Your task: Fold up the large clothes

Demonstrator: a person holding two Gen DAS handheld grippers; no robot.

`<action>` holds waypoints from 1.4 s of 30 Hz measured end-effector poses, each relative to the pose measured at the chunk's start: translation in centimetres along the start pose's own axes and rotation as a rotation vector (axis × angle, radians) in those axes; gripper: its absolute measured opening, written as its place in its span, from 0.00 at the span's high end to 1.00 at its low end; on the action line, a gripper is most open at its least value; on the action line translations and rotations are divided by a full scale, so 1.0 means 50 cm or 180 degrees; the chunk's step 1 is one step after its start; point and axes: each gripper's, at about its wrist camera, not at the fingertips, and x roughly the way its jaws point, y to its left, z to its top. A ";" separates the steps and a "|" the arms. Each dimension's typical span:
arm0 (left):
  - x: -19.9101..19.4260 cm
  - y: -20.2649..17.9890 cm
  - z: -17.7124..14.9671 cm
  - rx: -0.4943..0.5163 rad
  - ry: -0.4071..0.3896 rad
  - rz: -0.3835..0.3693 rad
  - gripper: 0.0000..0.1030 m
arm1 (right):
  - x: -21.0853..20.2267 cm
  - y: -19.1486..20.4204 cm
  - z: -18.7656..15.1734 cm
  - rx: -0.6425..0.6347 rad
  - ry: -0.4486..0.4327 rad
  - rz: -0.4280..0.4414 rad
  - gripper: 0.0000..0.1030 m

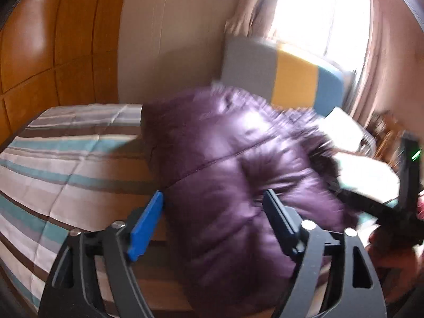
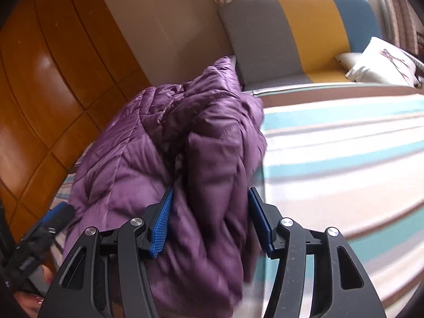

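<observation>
- Purple quilted jacket [image 2: 169, 143]: puffy, glossy fabric, bunched on the bed [image 2: 344, 159].
- Right gripper [image 2: 210, 198]: blue ribbed pads pinch a thick fold of the jacket.
- Left gripper [image 1: 213, 198]: jaws wide, nothing between them.
- Bedcover: striped white, teal and brown.
- Far: grey-yellow-blue headboard [image 2: 304, 29]; left, glossy wooden wardrobe [image 1: 53, 39].

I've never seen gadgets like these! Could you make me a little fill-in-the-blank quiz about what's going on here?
1. The puffy quilted jacket is ____ in colour.
2. It lies on a bed cover patterned with ____.
3. The right gripper has a thick fold of the jacket ____ its blue fingers.
4. The padded headboard has a grey, a ____ and a blue panel.

Missing words: purple; stripes; between; yellow
</observation>
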 end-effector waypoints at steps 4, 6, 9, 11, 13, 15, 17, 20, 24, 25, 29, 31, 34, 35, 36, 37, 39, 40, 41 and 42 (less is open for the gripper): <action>-0.019 -0.050 -0.019 0.0437 -0.0015 0.0108 0.15 | -0.015 0.004 -0.042 0.0039 0.0148 0.0018 0.46; 0.000 -0.059 -0.034 0.0612 0.0128 0.0279 0.20 | -0.020 0.017 -0.063 -0.0060 0.0181 -0.0021 0.46; 0.016 -0.041 -0.057 0.0561 0.0295 0.0316 0.20 | -0.020 0.024 -0.096 -0.0092 0.0297 -0.0032 0.46; 0.021 -0.033 -0.081 0.0601 0.0372 0.0344 0.20 | -0.014 0.018 -0.114 -0.0113 0.0314 -0.0049 0.46; 0.024 -0.025 -0.096 0.0573 0.0388 0.0314 0.20 | -0.008 0.013 -0.122 -0.0128 0.0292 -0.0055 0.46; 0.024 -0.022 -0.093 0.0514 0.0398 0.0297 0.20 | -0.010 0.012 -0.119 -0.0106 0.0263 -0.0065 0.46; 0.015 -0.022 -0.087 0.0450 0.0354 0.0266 0.19 | -0.027 0.018 -0.122 -0.0058 0.0206 -0.0057 0.44; -0.013 -0.033 -0.084 0.0433 0.0248 0.0302 0.02 | -0.063 0.025 -0.123 -0.0011 0.0083 -0.0013 0.30; -0.056 -0.060 -0.095 0.0475 0.0160 0.0373 0.02 | -0.119 0.043 -0.133 -0.0230 -0.0112 -0.0049 0.20; -0.066 -0.067 -0.101 0.0493 0.0144 0.0423 0.02 | -0.128 0.049 -0.134 -0.0288 -0.0125 -0.0072 0.14; -0.110 -0.081 -0.114 0.0421 0.0154 0.0427 0.02 | -0.176 0.079 -0.159 -0.0557 -0.0196 -0.0165 0.09; -0.132 -0.077 -0.117 0.0298 0.0139 0.0452 0.02 | -0.201 0.086 -0.170 -0.0637 -0.0237 -0.0246 0.04; -0.170 -0.066 -0.119 0.0080 0.0053 0.0614 0.02 | -0.224 0.078 -0.171 -0.0666 -0.0281 -0.0369 0.03; -0.178 -0.063 -0.120 0.0043 0.0029 0.0641 0.02 | -0.234 0.077 -0.178 -0.0667 -0.0285 -0.0387 0.03; -0.190 -0.061 -0.121 0.0005 -0.0011 0.0663 0.02 | -0.242 0.073 -0.179 -0.0667 -0.0290 -0.0410 0.03; -0.202 -0.060 -0.123 -0.0012 -0.0054 0.0688 0.02 | -0.250 0.070 -0.180 -0.0667 -0.0300 -0.0436 0.03; -0.220 -0.059 -0.126 -0.0024 -0.0122 0.0819 0.02 | -0.267 0.070 -0.185 -0.0671 -0.0332 -0.0467 0.03; -0.230 -0.060 -0.128 -0.0020 -0.0166 0.0874 0.02 | -0.274 0.071 -0.187 -0.0682 -0.0352 -0.0486 0.03; -0.242 -0.064 -0.131 0.0006 -0.0229 0.0918 0.02 | -0.277 0.072 -0.188 -0.0690 -0.0365 -0.0492 0.03; -0.248 -0.066 -0.133 0.0028 -0.0251 0.0931 0.02 | -0.285 0.072 -0.192 -0.0702 -0.0384 -0.0487 0.03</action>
